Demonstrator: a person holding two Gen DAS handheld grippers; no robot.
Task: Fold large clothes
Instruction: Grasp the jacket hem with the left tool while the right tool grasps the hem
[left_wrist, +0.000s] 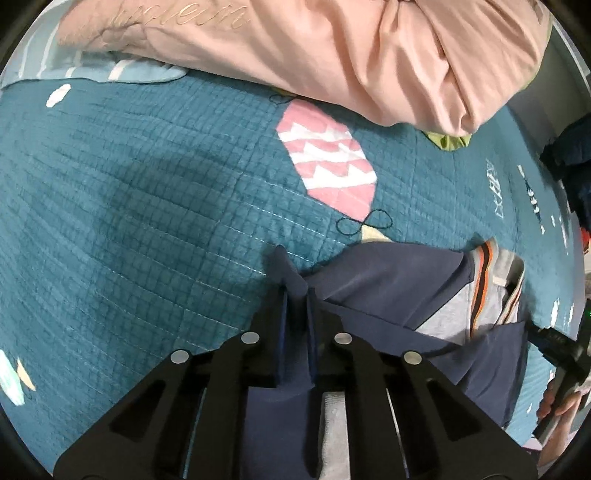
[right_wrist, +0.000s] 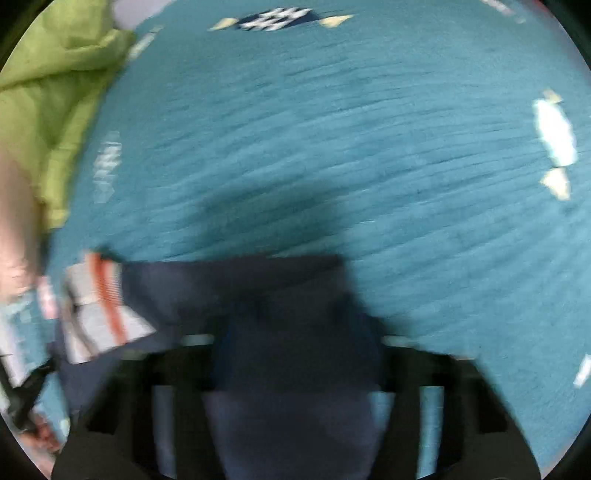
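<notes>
A: Left wrist view first. The left gripper (left_wrist: 295, 291) sits at the bottom centre, its fingers pinched together on a peak of the navy garment (left_wrist: 388, 284), which rises between them.

B: And the rest of that garment?

A: It spreads to the lower right of the frame, lying on the teal quilt (left_wrist: 147, 206). Grey panels and an orange stripe (left_wrist: 480, 291) show at its right edge. This view alone is sharp enough to show the quilt's stitched grid and a pink-and-white patch (left_wrist: 328, 158) at centre. A pink garment (left_wrist: 332, 55) with script lettering fills the top, and a scrap of green cloth (left_wrist: 448, 140) peeks from under it. At the far lower right edge, part of the other tool's black body shows with a hand (left_wrist: 561, 406) on it.

B: Now the right wrist view?

A: Heavily blurred. The right gripper (right_wrist: 295, 354) is at the bottom centre, with navy cloth draped over the middle of it, so I cannot tell whether its fingers are together or apart. The garment forms a dark band across the lower middle, with the grey and orange-striped part (right_wrist: 107, 302) at lower left.

B: Anything only this view offers?

A: The green cloth (right_wrist: 48, 92) is large here, filling the upper left, and the quilt (right_wrist: 369, 129) stretches bare across the centre and right.
</notes>
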